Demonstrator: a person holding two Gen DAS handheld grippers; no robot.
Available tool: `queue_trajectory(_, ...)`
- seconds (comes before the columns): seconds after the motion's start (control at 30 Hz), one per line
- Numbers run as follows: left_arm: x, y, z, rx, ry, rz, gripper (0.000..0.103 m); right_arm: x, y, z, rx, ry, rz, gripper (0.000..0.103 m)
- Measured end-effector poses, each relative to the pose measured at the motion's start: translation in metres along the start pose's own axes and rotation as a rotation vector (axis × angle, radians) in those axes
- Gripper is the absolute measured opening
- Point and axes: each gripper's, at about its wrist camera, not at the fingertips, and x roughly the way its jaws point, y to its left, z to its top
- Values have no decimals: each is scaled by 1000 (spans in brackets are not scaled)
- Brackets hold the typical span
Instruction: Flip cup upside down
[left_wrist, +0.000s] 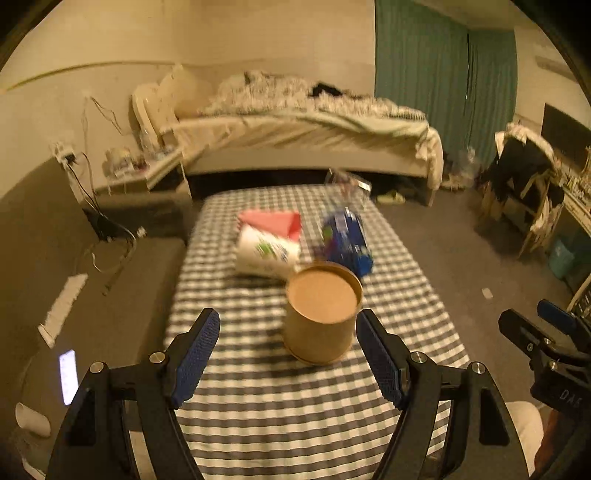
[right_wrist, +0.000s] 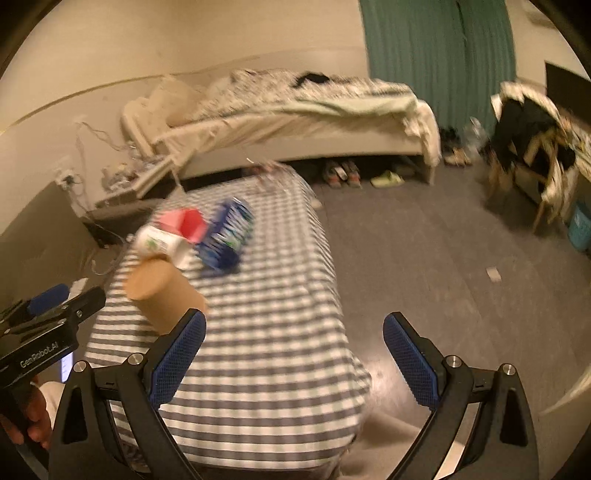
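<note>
A brown paper cup (left_wrist: 319, 314) stands on the checked tablecloth (left_wrist: 280, 398) with its flat closed base facing up and its wider rim on the cloth. My left gripper (left_wrist: 288, 356) is open, its blue pads either side of and just in front of the cup, not touching it. In the right wrist view the cup (right_wrist: 162, 291) is at the left, beside my left gripper (right_wrist: 55, 306). My right gripper (right_wrist: 293, 356) is open and empty, over the table's right edge and the floor.
Behind the cup lie a white printed cup on its side (left_wrist: 266, 254), a pink-red box (left_wrist: 273, 221) and a blue packet (left_wrist: 349, 238). A bed (left_wrist: 303, 136) and a chair with clothes (left_wrist: 524, 177) stand beyond. A lit phone (left_wrist: 68, 376) lies at left.
</note>
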Motion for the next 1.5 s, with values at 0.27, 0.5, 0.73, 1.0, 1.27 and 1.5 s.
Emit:
queue_trajectory(0.27, -22, 25, -12, 2, -59, 18, 79, -22, 39, 2, -86, -55, 41, 97)
queue_trajectory(0.5, -21, 42, -22, -36, -45, 32, 88, -22, 54, 0, -94, -54, 50, 98)
queue_trajectory(0.73, -21, 47, -27, -43, -42, 48, 96, -16, 65, -4, -121, -46, 44, 103)
queue_trajectory(1.0, -20, 50, -26, -51, -41, 44, 96, -14, 69, -5, -130, -45, 32, 103)
queue_trajectory(1.27, -24, 54, -24, -78, -62, 44, 96, -15, 69, -4, -134, -47, 33, 103)
queue_trajectory(1.5, -26, 56, -22, -80, -65, 46, 96, -16, 71, -3, -141, -49, 33, 103)
